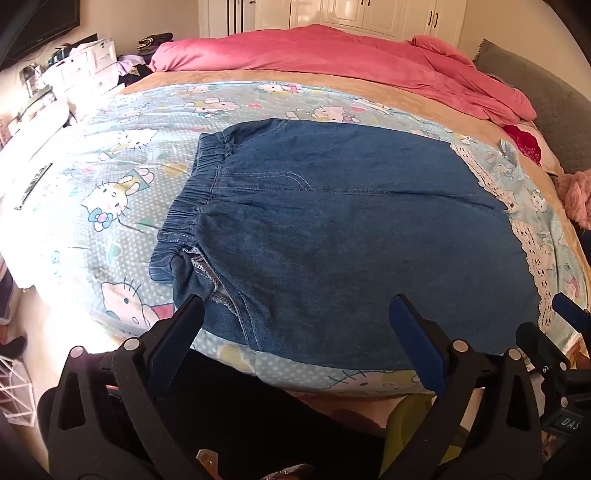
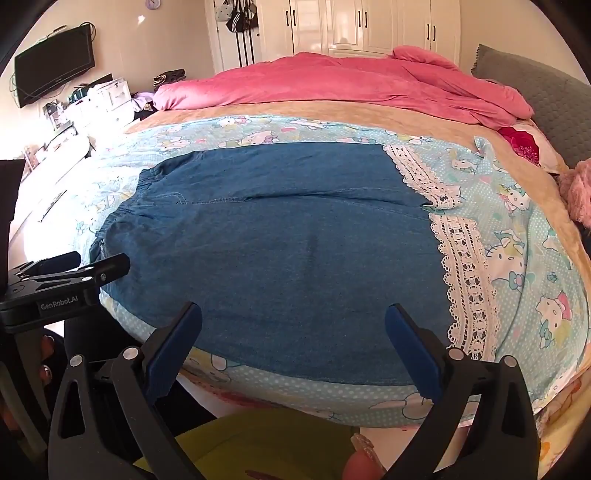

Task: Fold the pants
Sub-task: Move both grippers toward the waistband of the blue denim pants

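Observation:
Blue denim pants (image 1: pixel 332 229) lie flat on a cartoon-cat bed cover (image 1: pixel 110 199). Their elastic waistband (image 1: pixel 195 192) is at the left, and the legs run to the right. White lace (image 2: pixel 461 280) borders the right end of the denim (image 2: pixel 277 240). My left gripper (image 1: pixel 295 306) hangs open over the near edge of the pants, close to the waistband end, with nothing between its fingers. My right gripper (image 2: pixel 293 312) is open too, above the near edge further right and empty. Each gripper shows in the other's view: the right gripper (image 1: pixel 569 314), the left gripper (image 2: pixel 103 269).
A pink duvet (image 2: pixel 332 85) is heaped across the far side of the bed. A grey headboard (image 2: pixel 546 96) and a pink plush thing (image 2: pixel 580 192) are at the right. White drawers (image 2: pixel 110 96) and a wall TV (image 2: pixel 55 62) are at the left. White wardrobes (image 2: pixel 369 26) stand behind.

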Demonstrator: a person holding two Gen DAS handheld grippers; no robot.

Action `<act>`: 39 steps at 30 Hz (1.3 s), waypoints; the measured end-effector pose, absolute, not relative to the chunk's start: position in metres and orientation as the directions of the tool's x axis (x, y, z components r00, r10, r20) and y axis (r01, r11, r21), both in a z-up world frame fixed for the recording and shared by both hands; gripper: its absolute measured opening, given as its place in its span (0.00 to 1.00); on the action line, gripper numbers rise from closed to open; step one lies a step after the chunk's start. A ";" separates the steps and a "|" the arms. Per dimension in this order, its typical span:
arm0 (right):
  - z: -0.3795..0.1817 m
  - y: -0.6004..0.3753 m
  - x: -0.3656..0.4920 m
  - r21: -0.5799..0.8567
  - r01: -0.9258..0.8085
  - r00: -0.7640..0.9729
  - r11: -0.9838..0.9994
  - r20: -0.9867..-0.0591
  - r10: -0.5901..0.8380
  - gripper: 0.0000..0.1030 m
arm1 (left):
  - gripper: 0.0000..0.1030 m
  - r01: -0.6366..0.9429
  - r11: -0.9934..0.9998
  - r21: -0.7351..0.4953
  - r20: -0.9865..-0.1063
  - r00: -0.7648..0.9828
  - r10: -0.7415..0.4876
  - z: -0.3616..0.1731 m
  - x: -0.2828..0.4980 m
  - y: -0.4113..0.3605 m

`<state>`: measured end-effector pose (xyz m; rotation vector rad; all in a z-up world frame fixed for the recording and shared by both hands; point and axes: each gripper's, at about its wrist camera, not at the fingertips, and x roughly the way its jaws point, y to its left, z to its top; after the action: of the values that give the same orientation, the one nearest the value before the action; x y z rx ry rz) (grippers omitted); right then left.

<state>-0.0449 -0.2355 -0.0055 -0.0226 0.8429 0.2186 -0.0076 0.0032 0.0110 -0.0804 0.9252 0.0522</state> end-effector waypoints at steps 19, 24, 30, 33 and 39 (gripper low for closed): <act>-0.001 -0.233 -0.053 0.066 -0.204 0.649 0.977 -0.738 0.185 0.96 | 0.91 -0.083 0.995 -0.060 -0.792 0.611 0.004 0.011 -0.011 0.002; -0.002 -0.233 -0.052 0.067 -0.205 0.648 0.977 -0.739 0.187 0.96 | 0.91 -0.084 0.994 -0.065 -0.788 0.616 0.000 0.013 -0.013 0.005; -0.002 -0.233 -0.052 0.070 -0.206 0.647 0.976 -0.738 0.190 0.96 | 0.91 -0.086 0.994 -0.063 -0.785 0.619 0.004 0.014 -0.012 0.005; -0.002 -0.232 -0.052 0.071 -0.206 0.647 0.976 -0.738 0.190 0.96 | 0.91 -0.088 0.994 -0.061 -0.785 0.619 0.006 0.014 -0.012 0.004; -0.002 -0.232 -0.051 0.075 -0.205 0.645 0.976 -0.740 0.193 0.96 | 0.91 -0.090 0.994 -0.059 -0.785 0.619 0.010 0.014 -0.012 0.005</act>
<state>-0.0508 -0.2320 -0.0018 -0.0158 0.8401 0.2265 -0.0121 0.0055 0.0143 -0.0952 0.9021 0.0573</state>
